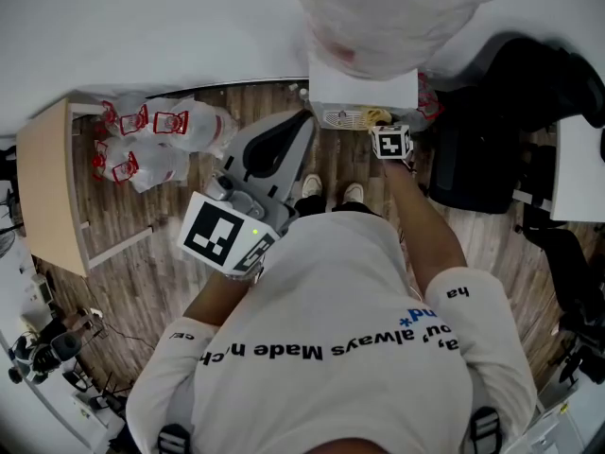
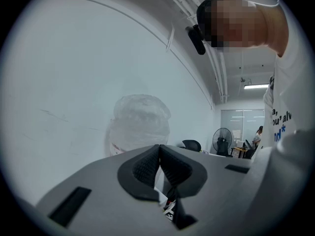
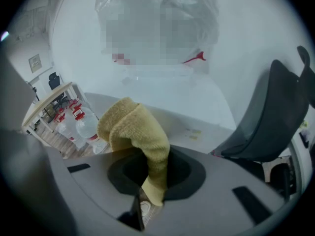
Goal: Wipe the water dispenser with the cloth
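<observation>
The white water dispenser (image 1: pixel 364 88) stands against the wall, with a plastic-wrapped bottle (image 1: pixel 388 12) on top. The bottle (image 2: pixel 140 122) also shows in the left gripper view. My right gripper (image 1: pixel 380 123) reaches to the dispenser's front ledge and is shut on the yellow cloth (image 3: pixel 138 134), which sticks up out of the jaws. A bit of the cloth (image 1: pixel 376 116) shows by the dispenser's grille. My left gripper (image 1: pixel 284 145) hangs in the air to the left of the dispenser. Its jaws are shut and hold nothing (image 2: pixel 159 168).
Several empty water bottles (image 1: pixel 151 140) lie on the floor at the left, beside a wooden table (image 1: pixel 43 192). A black office chair (image 1: pixel 510 126) stands right of the dispenser. A dark chair back (image 3: pixel 273 117) is close on the right.
</observation>
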Motion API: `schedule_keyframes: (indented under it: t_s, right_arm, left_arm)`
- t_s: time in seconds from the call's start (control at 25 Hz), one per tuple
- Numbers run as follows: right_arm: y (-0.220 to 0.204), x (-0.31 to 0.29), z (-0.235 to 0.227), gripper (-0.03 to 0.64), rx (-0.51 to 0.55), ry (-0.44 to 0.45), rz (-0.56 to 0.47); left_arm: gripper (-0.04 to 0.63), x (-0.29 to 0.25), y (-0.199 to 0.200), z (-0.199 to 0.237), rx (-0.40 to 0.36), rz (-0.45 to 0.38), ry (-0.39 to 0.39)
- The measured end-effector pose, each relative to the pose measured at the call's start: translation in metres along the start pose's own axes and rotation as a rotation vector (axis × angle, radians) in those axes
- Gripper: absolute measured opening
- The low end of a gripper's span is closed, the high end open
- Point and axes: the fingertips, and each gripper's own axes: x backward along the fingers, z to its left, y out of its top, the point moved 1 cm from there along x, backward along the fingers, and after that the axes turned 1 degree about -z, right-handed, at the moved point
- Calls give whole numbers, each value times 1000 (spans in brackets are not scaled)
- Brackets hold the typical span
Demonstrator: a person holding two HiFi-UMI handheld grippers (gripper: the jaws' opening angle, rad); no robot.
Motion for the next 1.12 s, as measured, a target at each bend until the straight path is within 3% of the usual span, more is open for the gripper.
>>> schedule_keyframes:
  t_s: [0.64,1.12]
  right_arm:
    - [-16,12,-51,61,-70,-66,16]
    - [-18,10,-57,61,-51,-81,33]
  left_arm:
    - [20,-29,-5,-20,1,14,-68]
    - [19,-25,-9,-12,4,22,-48]
